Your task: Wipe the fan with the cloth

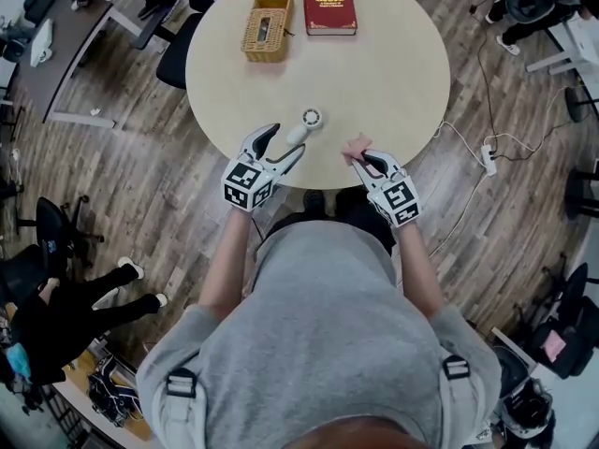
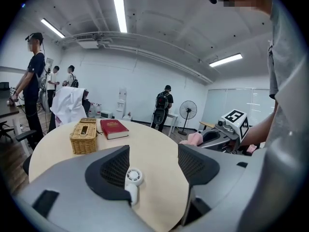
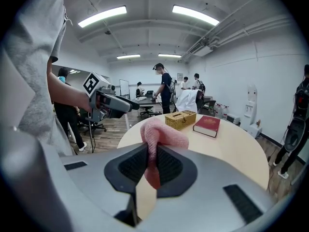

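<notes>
My spread left hand-held gripper (image 1: 286, 140) has the handheld fan (image 1: 310, 120) at twelve o'clock, handle toward it; my right hand-held gripper (image 1: 363, 160) pinches the pink cloth (image 1: 356, 144).

- One round table (image 1: 393, 73) is counted.
- One small white fan (image 1: 305, 125) is found on it, at about 6 o'clock near the edge.
- One pink cloth (image 1: 357, 146) is seen, roughly at 5 o'clock.
- One wicker basket (image 1: 267, 23) is parked at 11 o'clock.
- One red book (image 1: 329, 6) is laid at 12 o'clock, just beside the basket.
- Two grippers are counted, the left gripper (image 1: 288, 138) and the right gripper (image 1: 363, 160), with one marker cube carried on each.
- One pedestal fan (image 2: 188, 111) is spotted way back in the left gripper view, so two fans all told.
</notes>
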The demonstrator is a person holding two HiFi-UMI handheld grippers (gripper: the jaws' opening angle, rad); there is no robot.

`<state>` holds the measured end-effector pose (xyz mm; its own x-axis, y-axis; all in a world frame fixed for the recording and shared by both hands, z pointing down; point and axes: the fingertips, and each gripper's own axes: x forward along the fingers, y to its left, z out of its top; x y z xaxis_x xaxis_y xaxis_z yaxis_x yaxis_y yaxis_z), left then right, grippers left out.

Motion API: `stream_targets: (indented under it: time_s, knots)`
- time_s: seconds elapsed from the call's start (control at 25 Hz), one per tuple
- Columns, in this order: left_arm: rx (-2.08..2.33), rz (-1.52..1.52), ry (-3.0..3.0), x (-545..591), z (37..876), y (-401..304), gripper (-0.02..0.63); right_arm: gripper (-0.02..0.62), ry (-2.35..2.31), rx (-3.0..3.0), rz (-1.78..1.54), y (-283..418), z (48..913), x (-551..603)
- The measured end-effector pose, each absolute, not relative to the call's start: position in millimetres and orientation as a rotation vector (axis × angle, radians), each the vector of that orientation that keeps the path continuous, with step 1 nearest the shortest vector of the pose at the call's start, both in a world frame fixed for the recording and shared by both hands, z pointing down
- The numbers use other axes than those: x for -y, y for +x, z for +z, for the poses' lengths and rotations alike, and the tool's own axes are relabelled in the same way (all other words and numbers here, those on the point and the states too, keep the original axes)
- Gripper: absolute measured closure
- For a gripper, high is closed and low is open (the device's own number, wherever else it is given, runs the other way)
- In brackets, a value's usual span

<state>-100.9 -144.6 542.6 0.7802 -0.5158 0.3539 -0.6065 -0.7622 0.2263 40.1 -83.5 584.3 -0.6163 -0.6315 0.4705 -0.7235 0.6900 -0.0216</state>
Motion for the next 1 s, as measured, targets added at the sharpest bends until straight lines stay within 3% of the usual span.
stream_targets:
  time_s: [1.0]
  knots:
    - [0.933,0.452,2.552,161,588,-117,0.291,0.554,0.888,2.435,0.308,29,610,110]
